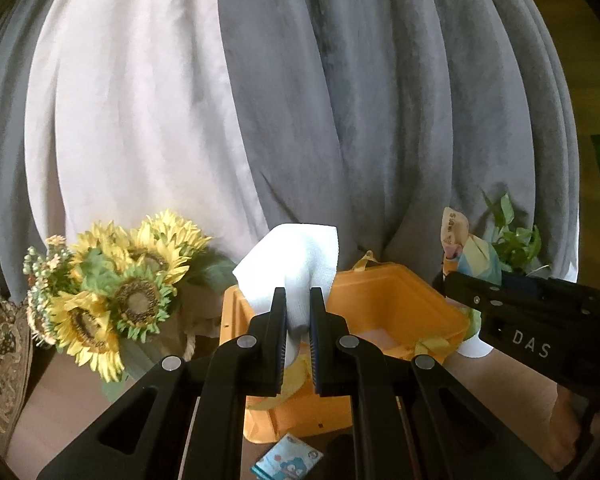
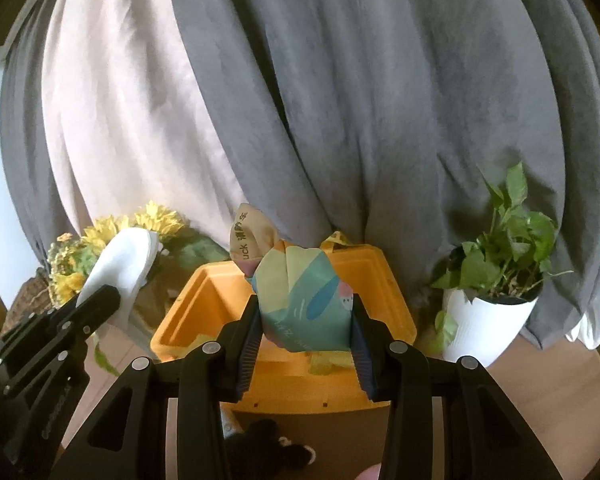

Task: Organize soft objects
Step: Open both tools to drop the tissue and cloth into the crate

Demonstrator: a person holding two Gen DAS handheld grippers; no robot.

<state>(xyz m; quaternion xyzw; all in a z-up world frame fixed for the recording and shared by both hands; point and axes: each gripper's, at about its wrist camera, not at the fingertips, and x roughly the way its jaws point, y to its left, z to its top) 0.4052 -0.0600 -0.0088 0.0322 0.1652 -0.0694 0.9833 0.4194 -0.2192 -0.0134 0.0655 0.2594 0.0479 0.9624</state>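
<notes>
Left tongs (image 1: 298, 308) clamped on upright white cloth (image 1: 296, 256) (right tongs (image 2: 306, 320) on pastel packet (image 2: 300, 292))

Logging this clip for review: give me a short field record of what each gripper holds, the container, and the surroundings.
left gripper: shut on white cloth
right gripper: shut on colourful printed bag
container: open orange box, below and ahead of both grippers
box contents: some yellow material inside; the rest is hidden
left of box: sunflowers
right of box: potted plant in a white pot
backdrop: grey curtain
surface: wooden table
</notes>
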